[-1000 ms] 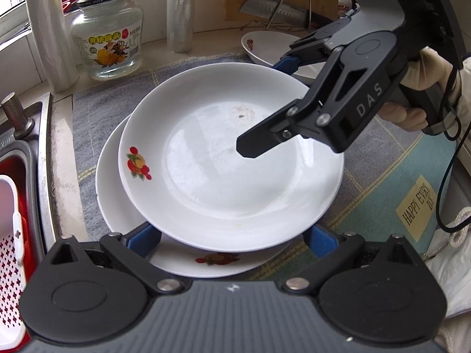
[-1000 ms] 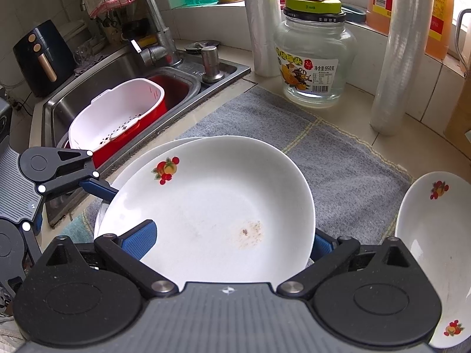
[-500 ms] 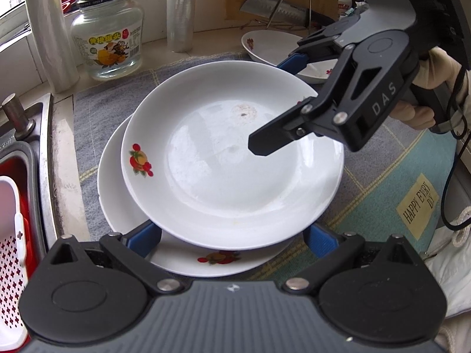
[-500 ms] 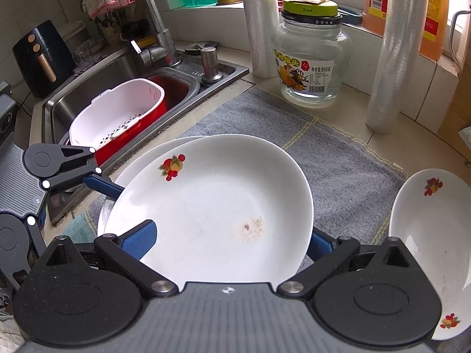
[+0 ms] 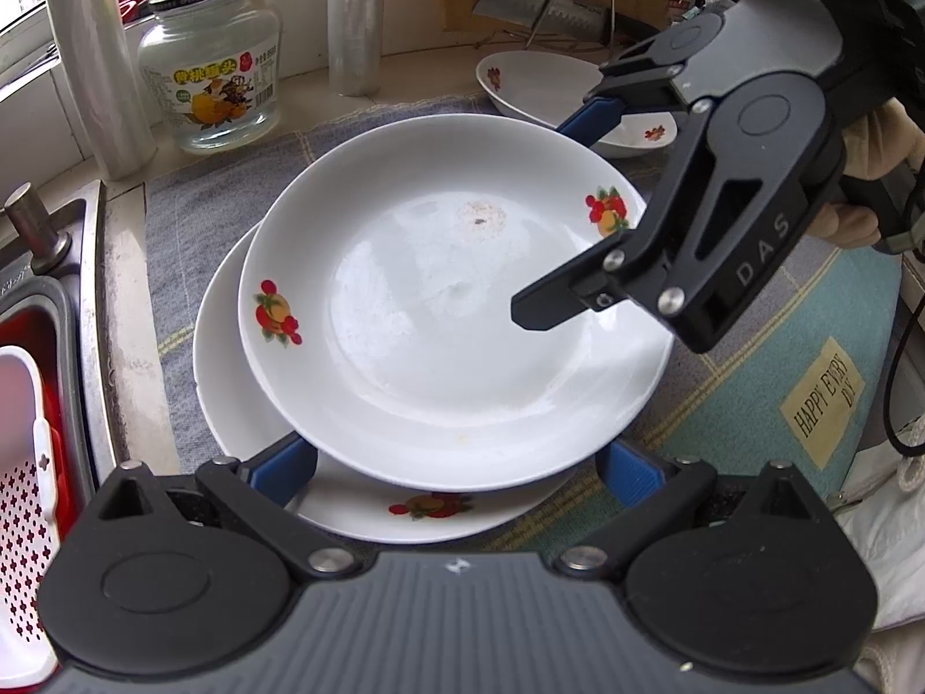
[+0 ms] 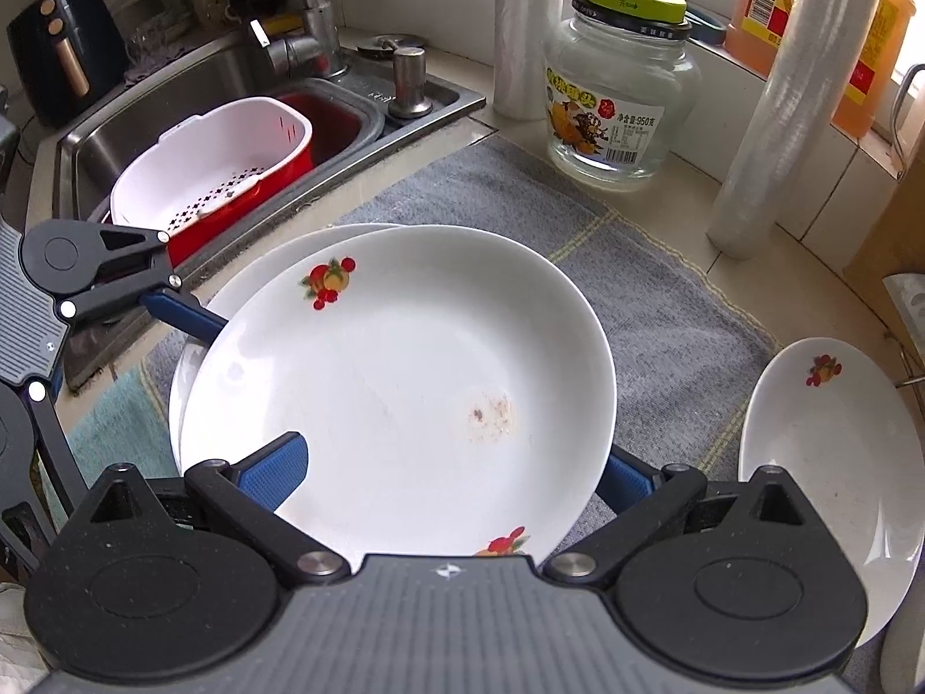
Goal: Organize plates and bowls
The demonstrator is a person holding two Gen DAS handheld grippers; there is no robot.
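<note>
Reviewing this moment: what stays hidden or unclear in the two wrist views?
- Lower plate: mostly covered by the top plate in both views.
- Left claw: top plate hides its fingertips; whether they touch it is unclear.
- Right claw: same problem, right view.
- Bowl: cut off by the frame edge, right view.

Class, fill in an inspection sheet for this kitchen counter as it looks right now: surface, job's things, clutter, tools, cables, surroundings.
Surface: grey mat on the counter.
Job's things: top plate sits off-centre on the bottom plate; small stain near its middle. A bowl stands apart.
Clutter: glass jar, two film rolls.
Tools: left tool and right tool both open, straddling the top plate's rim.
Cables: black cable behind the right tool.
Surroundings: sink with a red-and-white colander, faucet.
</note>
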